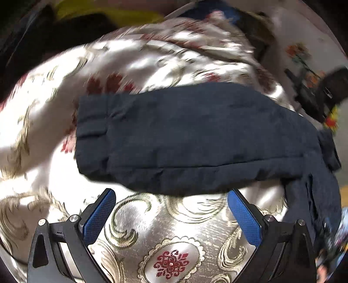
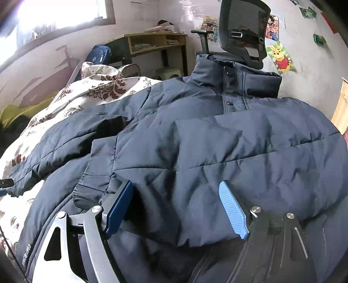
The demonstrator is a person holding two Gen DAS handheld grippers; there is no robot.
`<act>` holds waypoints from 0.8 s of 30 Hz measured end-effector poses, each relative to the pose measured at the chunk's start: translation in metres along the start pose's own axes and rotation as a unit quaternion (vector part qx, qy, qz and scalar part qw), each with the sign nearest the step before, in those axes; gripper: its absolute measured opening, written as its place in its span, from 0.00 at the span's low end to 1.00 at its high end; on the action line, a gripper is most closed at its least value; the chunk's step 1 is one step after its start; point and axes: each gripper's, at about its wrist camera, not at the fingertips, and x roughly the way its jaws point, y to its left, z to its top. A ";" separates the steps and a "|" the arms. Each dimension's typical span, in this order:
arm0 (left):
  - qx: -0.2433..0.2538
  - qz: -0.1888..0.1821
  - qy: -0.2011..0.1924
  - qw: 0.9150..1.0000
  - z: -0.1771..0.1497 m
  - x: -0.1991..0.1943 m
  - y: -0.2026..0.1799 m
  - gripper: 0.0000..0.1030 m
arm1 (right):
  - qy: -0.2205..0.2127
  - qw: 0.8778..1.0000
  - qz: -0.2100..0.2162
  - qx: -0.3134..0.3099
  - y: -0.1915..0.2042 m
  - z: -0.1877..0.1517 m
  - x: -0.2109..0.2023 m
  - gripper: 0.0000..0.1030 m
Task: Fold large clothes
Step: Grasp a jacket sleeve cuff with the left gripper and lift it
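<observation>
We see a navy jacket (image 2: pixel 195 135) spread front-up on a floral quilt (image 2: pixel 65 102), collar (image 2: pixel 235 74) at 12 o'clock in the right wrist view, snap placket running down from it. One sleeve (image 2: pixel 174 174) is folded across the chest, its cuff end lying at about 8 o'clock of the jacket body. The other sleeve (image 2: pixel 65 139) stretches out toward 9 o'clock onto the quilt. Our right gripper (image 2: pixel 176 209) sits low over the folded sleeve, jaws spread wide, blue pads (image 2: pixel 233 210) either side of the puffy fabric but not pinching it; released, nothing held. In the left wrist view, blurred, our left gripper (image 1: pixel 171 215) hangs over bare quilt (image 1: pixel 171 239), jaws wide apart, nothing between them, also released. Just past its fingertips, at 12 o'clock, the outstretched sleeve (image 1: pixel 191 139) lies crosswise, cuff at 9 o'clock, the rest running to 3 o'clock where it joins the jacket body (image 1: pixel 313 206) at 4 o'clock. Sleeve edge near the fingertips but apart from them. Quilt is shiny cream with red and gold motifs, rumpled at 11 o'clock in the left view. Beyond the jacket in the right view: black mesh chair (image 2: pixel 243 32) at 1 o'clock right behind the collar, wooden desk (image 2: pixel 152 43) at 11 o'clock, blue bag (image 2: pixel 99 54) beside it, bright window (image 2: pixel 61 13) at 10 o'clock, stickers (image 2: pixel 280 56) on the wall at 2 o'clock. A small white print (image 2: pixel 27 252) shows on the jacket hem at 7 o'clock, too small to read fully.
</observation>
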 end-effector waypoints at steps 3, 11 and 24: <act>-0.049 0.000 0.014 0.999 -0.003 0.012 0.009 1.00 | 0.001 1.000 -0.002 0.000 -0.001 0.000 0.002 0.75; -0.115 0.012 -0.004 0.993 0.012 0.031 0.016 0.60 | 0.016 1.000 -0.020 -0.007 0.003 -0.006 0.018 0.80; 0.006 -0.008 -0.238 0.971 0.050 -0.075 -0.039 0.04 | -0.018 0.999 0.008 0.026 -0.013 -0.002 -0.010 0.80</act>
